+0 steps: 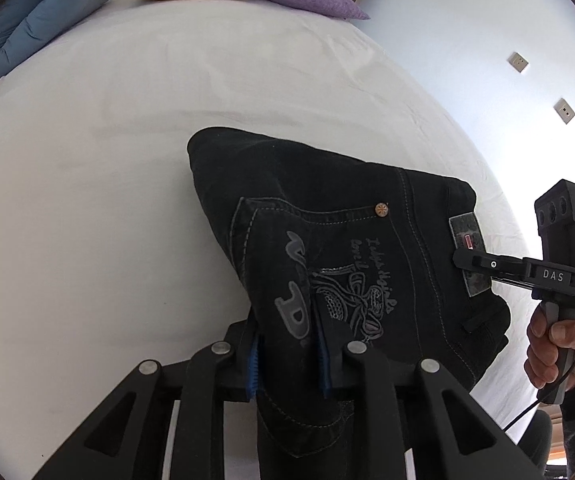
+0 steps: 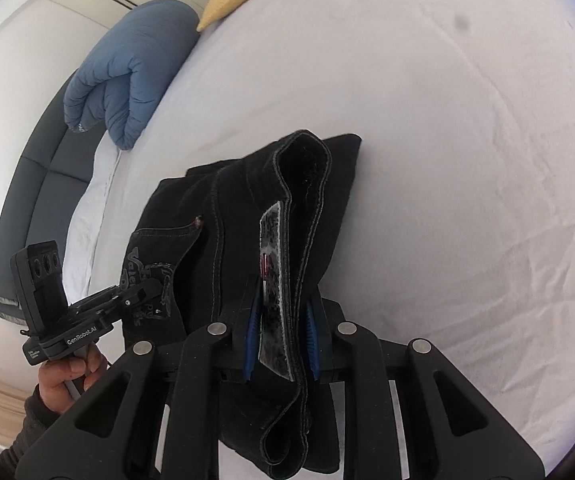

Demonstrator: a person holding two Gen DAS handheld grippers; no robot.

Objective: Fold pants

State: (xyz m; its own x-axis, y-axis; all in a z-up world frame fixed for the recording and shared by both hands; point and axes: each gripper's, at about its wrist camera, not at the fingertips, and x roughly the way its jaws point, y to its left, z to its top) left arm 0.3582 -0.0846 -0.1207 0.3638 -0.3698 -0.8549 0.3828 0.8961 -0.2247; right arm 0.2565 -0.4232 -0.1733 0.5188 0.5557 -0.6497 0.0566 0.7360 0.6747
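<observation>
Pants point(image 1: 327, 248) pinched between both tools' pads point(image 1: 253, 364).

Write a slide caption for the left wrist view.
Left gripper and right gripper pinch folded black pants over the white bed.

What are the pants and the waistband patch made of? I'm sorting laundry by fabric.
The pants look like black denim: matte, stiff folds, pale contrast stitching and a metal rivet. The waistband patch looks like mottled grey leather or imitation, with a slight sheen; which one isn't clear.
</observation>
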